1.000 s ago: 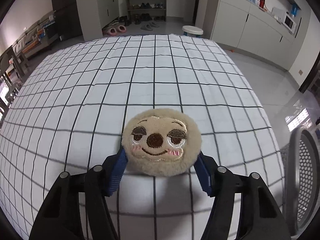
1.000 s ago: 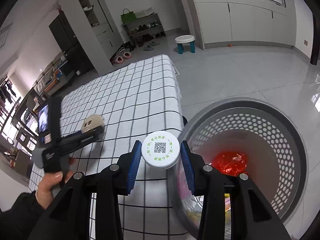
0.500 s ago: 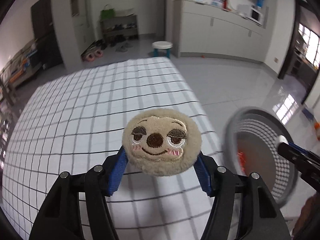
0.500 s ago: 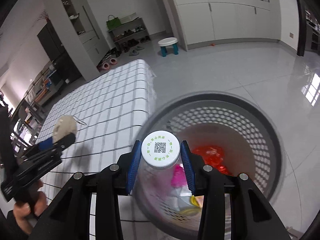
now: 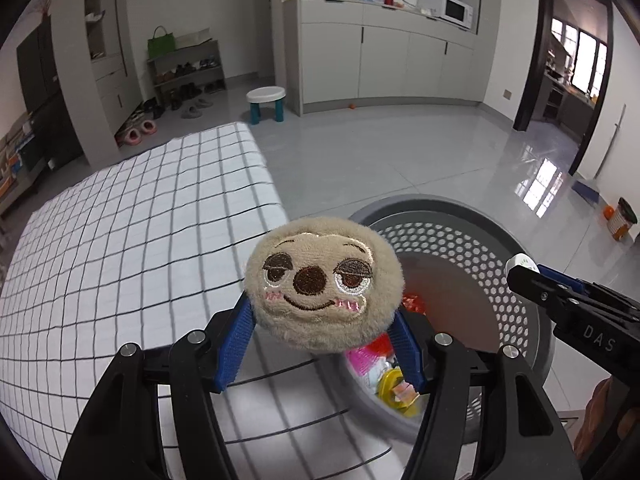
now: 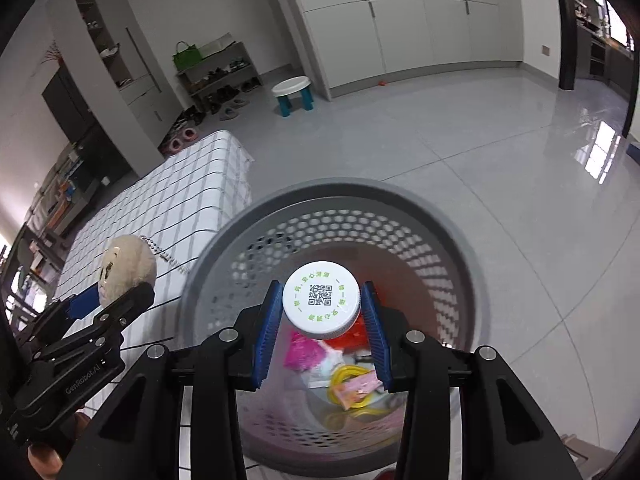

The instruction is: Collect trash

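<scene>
Drop step in hand. Right tongs [image 6: 322, 334], clamped on a white QR-printed bottle cap [image 6: 321, 305], are held over the grey perforated plastic bin [image 6: 460, 240]. Left tongs [image 5: 320, 344], clamped on a beige round plush sloth face [image 5: 324, 286], are held at the bin's rim beside the grid-clothed bench [image 5: 120, 240]. Release is judged next.

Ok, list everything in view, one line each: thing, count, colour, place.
plush sloth face: 1, beige, in the left gripper, by the basket rim.
white cap: 1, white with green print, in the right gripper, over the basket.
basket: 1, grey, perforated, on the floor beside the table.
trash: several pieces, pink, red, yellow, inside the basket.
table: 1, white cloth with black grid.
stool: 1, white and teal, on the floor.
microwave: 1, white, on the counter.
left gripper: 1, black and blue.
right gripper: 1, black and blue.
</scene>
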A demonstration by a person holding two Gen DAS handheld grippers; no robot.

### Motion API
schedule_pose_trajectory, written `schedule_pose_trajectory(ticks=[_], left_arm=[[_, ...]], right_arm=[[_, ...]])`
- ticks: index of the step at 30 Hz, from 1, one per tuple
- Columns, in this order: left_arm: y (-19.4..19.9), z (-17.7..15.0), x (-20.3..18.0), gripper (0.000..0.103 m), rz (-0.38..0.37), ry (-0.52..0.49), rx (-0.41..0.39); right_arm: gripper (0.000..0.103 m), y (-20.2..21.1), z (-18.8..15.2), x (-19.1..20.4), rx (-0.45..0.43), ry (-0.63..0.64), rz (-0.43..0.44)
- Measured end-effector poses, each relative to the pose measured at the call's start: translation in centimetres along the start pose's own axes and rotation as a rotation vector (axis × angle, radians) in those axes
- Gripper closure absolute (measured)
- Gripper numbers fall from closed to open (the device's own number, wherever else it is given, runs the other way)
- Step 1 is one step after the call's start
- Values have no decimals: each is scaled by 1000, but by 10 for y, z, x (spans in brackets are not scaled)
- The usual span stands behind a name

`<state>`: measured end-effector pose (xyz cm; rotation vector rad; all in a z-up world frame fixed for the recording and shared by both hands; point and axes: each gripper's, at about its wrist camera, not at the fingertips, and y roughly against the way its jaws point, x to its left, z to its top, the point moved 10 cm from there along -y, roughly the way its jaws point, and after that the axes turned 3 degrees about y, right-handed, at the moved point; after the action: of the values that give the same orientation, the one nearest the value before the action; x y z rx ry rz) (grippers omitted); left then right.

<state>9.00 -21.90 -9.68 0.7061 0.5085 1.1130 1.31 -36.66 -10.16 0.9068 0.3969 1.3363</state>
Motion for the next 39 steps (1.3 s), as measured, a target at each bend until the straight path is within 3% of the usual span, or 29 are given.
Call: schedule_pose_trajectory(ticks=[15,19,39], left_arm=[[-8,-2,-24,36,-23,-12,13],[-5,-2,-18,31,-7,-3,13],[6,-2,-15,24,18,25,-6]], right_arm=[[63,-4,-2,-13,18,-27,-16],[49,-3,0,-14,8,-32,-15],[49,0,3,-15,-12,-43,-14]])
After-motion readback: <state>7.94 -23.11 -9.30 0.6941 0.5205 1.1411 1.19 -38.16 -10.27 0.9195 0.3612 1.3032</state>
